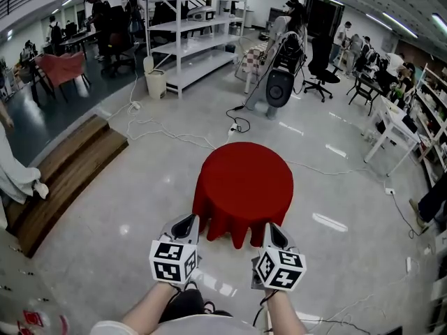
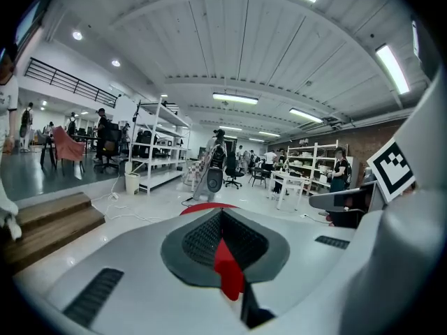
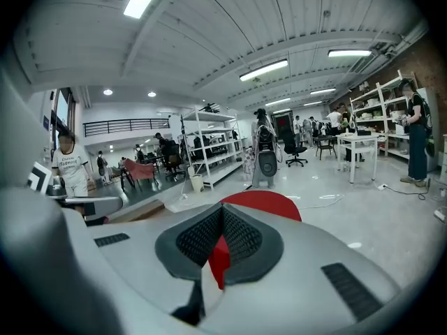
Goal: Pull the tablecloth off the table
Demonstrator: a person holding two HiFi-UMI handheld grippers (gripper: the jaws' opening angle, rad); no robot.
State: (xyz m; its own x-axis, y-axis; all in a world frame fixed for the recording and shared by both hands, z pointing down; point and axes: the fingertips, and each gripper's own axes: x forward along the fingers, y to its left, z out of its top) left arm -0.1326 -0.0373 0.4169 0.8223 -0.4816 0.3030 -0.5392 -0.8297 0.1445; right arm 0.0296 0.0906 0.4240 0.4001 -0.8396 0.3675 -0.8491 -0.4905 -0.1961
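Observation:
A red tablecloth (image 1: 244, 187) covers a small round table in the middle of the floor and hangs down its sides in folds. My left gripper (image 1: 190, 223) is shut on the near left hem of the cloth, and a strip of red cloth (image 2: 227, 267) shows pinched between its pads. My right gripper (image 1: 274, 233) is shut on the near right hem, with red cloth (image 3: 218, 258) caught between its pads too. The table top under the cloth is hidden. The far part of the cloth (image 3: 265, 202) shows beyond the right jaws.
Wooden steps (image 1: 66, 169) lie at the left. A speaker on a stand (image 1: 279, 86) and cables (image 1: 160, 128) are on the floor behind the table. White shelving (image 1: 195, 33) stands at the back, a white desk (image 1: 394, 128) at the right. People stand in the background.

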